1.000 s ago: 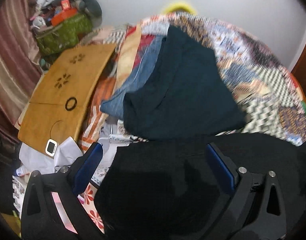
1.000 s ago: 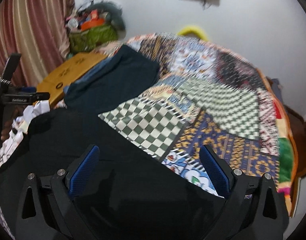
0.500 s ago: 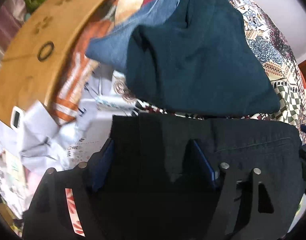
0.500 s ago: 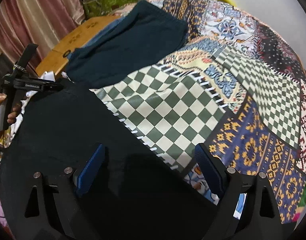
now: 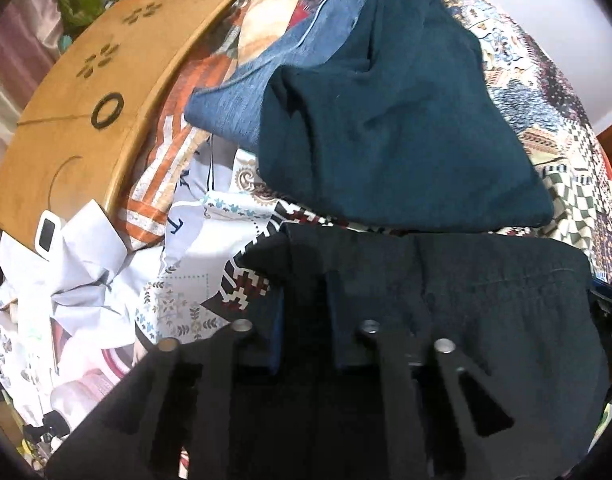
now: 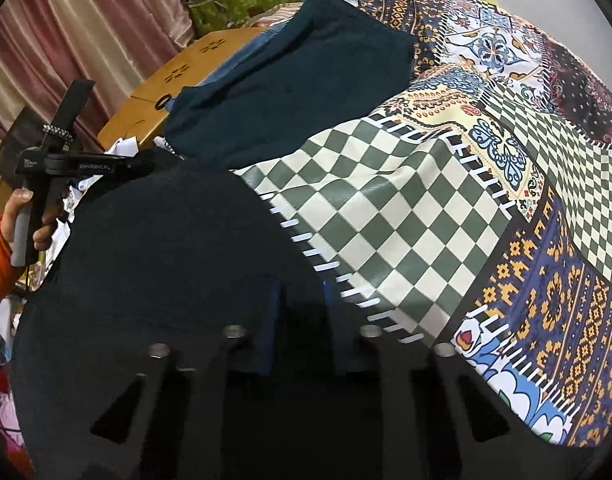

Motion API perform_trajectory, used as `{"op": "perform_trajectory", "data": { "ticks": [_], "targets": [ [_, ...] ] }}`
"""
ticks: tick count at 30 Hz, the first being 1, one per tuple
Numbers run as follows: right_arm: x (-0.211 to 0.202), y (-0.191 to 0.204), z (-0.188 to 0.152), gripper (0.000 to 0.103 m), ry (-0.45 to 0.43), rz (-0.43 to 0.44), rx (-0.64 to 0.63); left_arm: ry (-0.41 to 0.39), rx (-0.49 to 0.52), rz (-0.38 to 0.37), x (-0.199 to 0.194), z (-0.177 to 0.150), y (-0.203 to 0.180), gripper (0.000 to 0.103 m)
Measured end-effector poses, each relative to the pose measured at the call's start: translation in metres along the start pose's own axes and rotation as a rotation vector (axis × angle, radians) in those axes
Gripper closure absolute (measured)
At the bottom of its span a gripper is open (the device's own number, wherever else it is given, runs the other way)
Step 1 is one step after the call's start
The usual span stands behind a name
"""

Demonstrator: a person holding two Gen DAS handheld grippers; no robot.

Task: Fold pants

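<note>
Wooden board [image 5: 78, 120] far left, white crumpled cloth [image 5: 78, 280] below it, left gripper [image 5: 306, 320] clenched on black pants [image 5: 485, 300] spread on patchwork bedspread [image 6: 405, 220], teal folded garment [image 5: 385, 120] beyond, right gripper [image 6: 302, 320] clenched on the pants' other edge

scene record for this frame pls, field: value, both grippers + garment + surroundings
task item: black pants, spread on the patchwork bedspread
left gripper: shut on the black pants at one edge
right gripper: shut on the black pants at the other edge
neighbouring clothes: dark teal garment lying over a blue garment, beyond the pants
beside bed: wooden board, white crumpled cloth
background: pink curtain, green bag
</note>
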State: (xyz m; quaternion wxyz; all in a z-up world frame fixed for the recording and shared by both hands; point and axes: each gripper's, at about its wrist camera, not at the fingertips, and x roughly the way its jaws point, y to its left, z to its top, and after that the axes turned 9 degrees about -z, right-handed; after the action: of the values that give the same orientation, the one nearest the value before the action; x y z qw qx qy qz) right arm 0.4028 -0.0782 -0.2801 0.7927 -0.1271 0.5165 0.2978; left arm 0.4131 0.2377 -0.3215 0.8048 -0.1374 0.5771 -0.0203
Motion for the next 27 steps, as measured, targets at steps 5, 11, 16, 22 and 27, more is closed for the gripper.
{"op": "perform_trajectory", "data": {
  "ticks": [5,11,16,22,27],
  "targets": [
    [-0.005,0.004,0.004,0.098,-0.023,-0.067,-0.03,-0.067,0.027,0.033,-0.03,0.005,-0.008,0.094],
    [-0.037,-0.004,0.028,0.099,-0.129,-0.144,-0.022,-0.197,0.048,0.014,-0.088,0.019,-0.021,0.094],
    [-0.073,-0.005,0.039,0.099,-0.216,-0.163,-0.012,-0.304,0.083,0.016,-0.132,0.015,-0.039,0.094],
    [-0.098,0.009,0.015,0.099,-0.242,-0.152,-0.036,-0.332,0.108,0.032,-0.156,-0.018,-0.045,0.094],
    [-0.12,0.029,-0.016,0.099,-0.262,-0.132,-0.049,-0.348,0.089,0.018,-0.174,-0.056,-0.043,0.094]
  ]
}}
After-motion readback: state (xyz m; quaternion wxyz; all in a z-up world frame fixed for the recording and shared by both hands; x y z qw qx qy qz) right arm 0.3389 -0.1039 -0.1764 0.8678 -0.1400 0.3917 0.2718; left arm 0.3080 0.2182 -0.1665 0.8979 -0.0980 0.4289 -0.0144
